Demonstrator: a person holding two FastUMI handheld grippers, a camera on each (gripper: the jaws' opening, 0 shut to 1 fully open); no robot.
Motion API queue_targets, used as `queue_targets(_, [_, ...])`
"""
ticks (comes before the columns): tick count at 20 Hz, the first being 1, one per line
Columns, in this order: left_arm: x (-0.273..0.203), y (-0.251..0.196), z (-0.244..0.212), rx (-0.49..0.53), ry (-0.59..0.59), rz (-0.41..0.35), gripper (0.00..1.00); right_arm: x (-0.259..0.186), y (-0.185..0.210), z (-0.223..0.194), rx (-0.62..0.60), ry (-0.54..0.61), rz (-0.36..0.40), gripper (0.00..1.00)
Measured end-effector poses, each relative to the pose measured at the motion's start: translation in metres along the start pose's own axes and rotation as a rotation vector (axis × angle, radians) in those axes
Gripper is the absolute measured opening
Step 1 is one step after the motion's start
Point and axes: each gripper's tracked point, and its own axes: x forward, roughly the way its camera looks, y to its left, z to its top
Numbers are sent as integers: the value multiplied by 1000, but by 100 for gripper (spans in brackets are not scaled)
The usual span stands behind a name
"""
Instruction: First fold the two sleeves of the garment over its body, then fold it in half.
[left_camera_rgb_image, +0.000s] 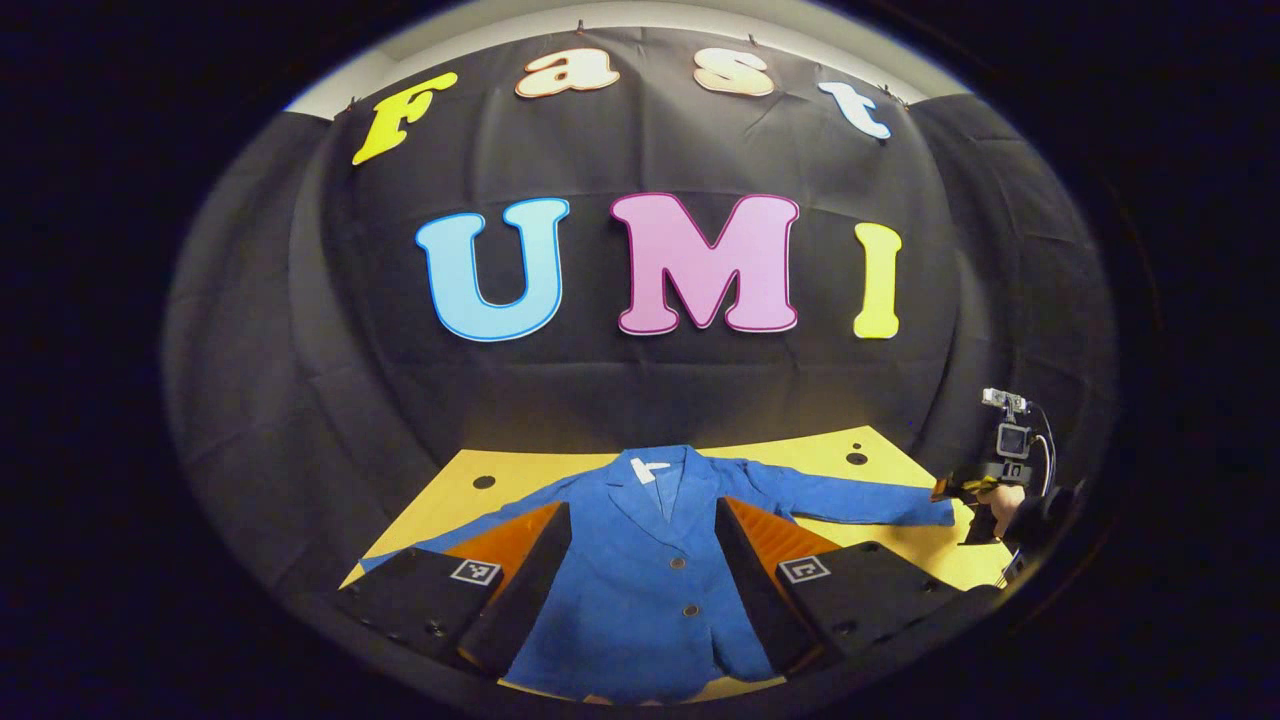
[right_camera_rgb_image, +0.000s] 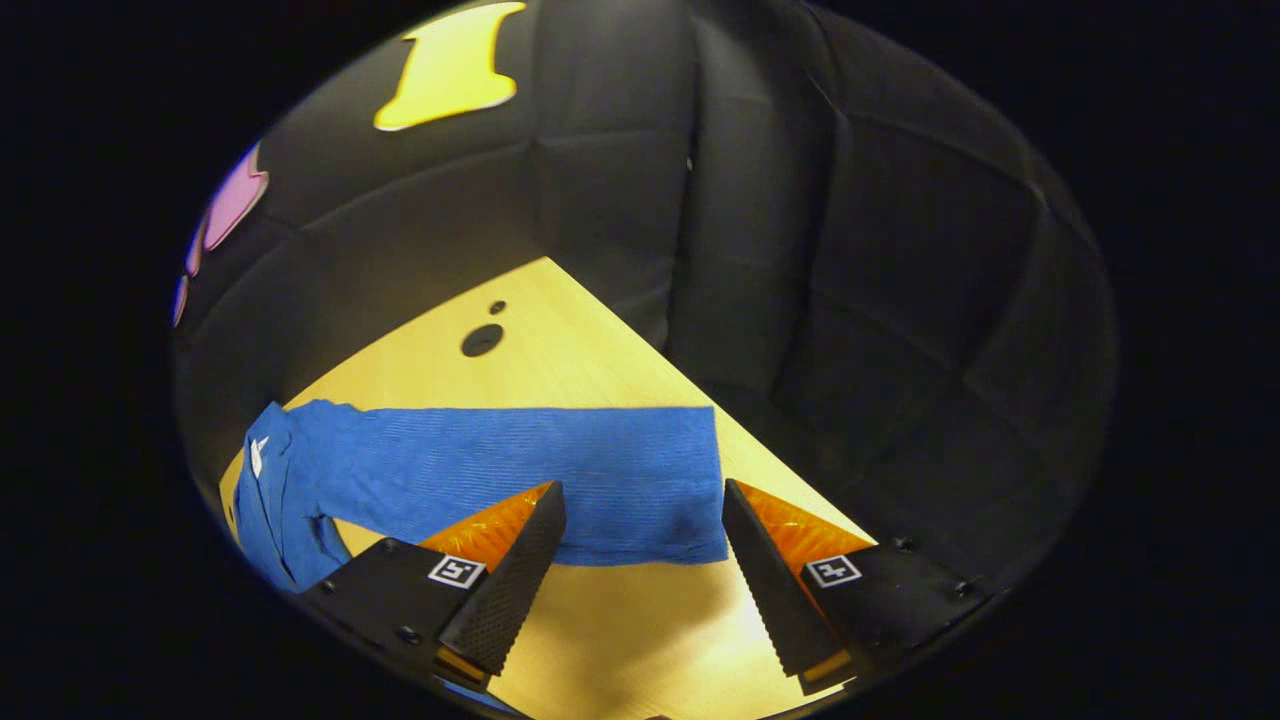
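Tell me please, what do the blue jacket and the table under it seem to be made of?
The blue jacket looks like soft matte cloth, perhaps corduroy: fine ribs run along its sleeve, seen in the right gripper view. Its buttons look hard and dark, maybe plastic. The table looks like pale wood or laminate, smooth with a slight sheen; no clear grain shows.

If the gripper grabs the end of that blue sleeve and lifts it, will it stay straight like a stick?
Probably not. The blue jacket lies flat and soft on the table, so the sleeve would likely droop and bend. Its ribbed cloth looks grippy, not slippery. The right gripper is open by the cuff.
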Motion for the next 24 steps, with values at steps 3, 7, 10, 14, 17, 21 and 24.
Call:
queue_targets(3, [-2, -9, -5, 5, 16, 1, 83, 28, 1, -19, 86, 115, 19, 97])
queue_targets(7, [-2, -15, -5, -7, 14, -2, 83, 23, -3, -14, 101, 141, 28, 95])
queue_targets(10, [0, -15, -4, -5, 15, -4, 83, 23, -12, -25, 16, 186, -27, 64])
queue_targets(14, [-3, -14, -5, -5, 8, 4, 83, 23, -14, -25, 114, 211, -9, 17])
queue_targets(17, [-5, -11, -10, -12, 21, 17, 83, 20, -4, -20, 165, 185, 88, 8])
queue_targets(21, [-7, -9, -15, -20, 32, 22, 83, 19, 2, -19, 144, 148, 127, 1])
queue_targets(24, [-8, -7, -15, -22, 24, 26, 83, 0, 16, -7, 137, 102, 168, 1])
